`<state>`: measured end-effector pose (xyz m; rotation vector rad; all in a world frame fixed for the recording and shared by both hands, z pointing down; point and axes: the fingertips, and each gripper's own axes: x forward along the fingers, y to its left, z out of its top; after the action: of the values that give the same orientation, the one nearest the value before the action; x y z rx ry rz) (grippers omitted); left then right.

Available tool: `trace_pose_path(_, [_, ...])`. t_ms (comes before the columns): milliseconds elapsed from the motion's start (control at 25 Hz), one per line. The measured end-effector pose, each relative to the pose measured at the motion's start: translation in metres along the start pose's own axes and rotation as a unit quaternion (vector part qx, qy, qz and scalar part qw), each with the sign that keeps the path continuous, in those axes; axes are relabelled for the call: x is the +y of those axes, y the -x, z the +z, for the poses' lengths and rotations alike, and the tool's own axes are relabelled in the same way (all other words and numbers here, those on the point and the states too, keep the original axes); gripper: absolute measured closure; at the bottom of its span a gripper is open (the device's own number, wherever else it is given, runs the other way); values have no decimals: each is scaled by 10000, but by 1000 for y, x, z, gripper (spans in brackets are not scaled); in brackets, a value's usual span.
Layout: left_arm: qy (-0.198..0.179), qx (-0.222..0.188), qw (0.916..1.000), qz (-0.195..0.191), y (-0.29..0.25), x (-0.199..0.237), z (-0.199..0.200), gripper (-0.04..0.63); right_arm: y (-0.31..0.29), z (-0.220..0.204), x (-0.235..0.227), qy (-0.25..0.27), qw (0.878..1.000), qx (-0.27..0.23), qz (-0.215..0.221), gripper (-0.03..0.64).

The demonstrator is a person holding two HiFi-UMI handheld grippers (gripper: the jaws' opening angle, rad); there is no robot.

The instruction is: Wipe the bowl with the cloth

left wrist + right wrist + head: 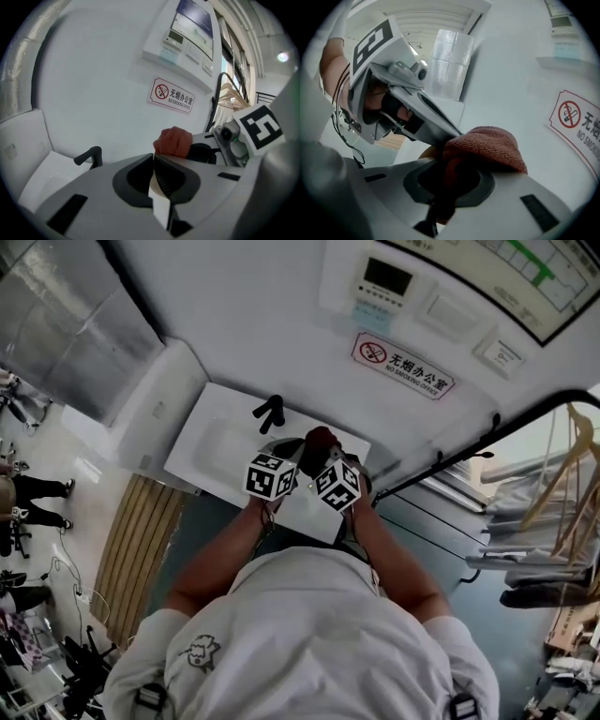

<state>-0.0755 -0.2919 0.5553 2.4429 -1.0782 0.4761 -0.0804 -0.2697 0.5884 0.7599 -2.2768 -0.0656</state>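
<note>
In the head view both grippers are held close together over a white sink (214,444). My left gripper (153,158) is shut on a thin beige edge, the bowl's rim (158,199); little else of the bowl shows. The bowl (426,152) peeks out beige under the left gripper (449,135) in the right gripper view. My right gripper (452,161) is shut on a bunched red cloth (487,146). The cloth (173,140) sits just beyond the left jaws, against the bowl. From above, the cloth (319,439) lies between the two marker cubes.
A black faucet (269,412) stands at the sink's back edge, just beyond the grippers. A white wall with a no-smoking sign (403,364) and a control panel (386,279) rises behind. A slatted wooden mat (136,549) lies on the floor at left.
</note>
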Motion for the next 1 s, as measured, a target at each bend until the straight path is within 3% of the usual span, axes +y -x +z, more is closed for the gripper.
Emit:
trace_pose_path(160, [15,-320,9995,45,25,7,5,574,2,16,22,-128,9998,45,155,566])
trace_pose_path(360, [-76,-593,9981,151,51,17,18,571,2,23,53,143,9993,260,219,566])
trace_pose_path(600, [159,-663,9974,233,75,36,17,571,17,6,36,708,9917,1007,-373,566])
trace_pose_path(800, [216,-653,9976,-34,80,22,18,571,25,18,8,990,9844,1075,-984,566])
trace_pose_path(1000, [487,-703,9947,-575,83,2,22,571,17,37,14,1172,9849,924,-876,566])
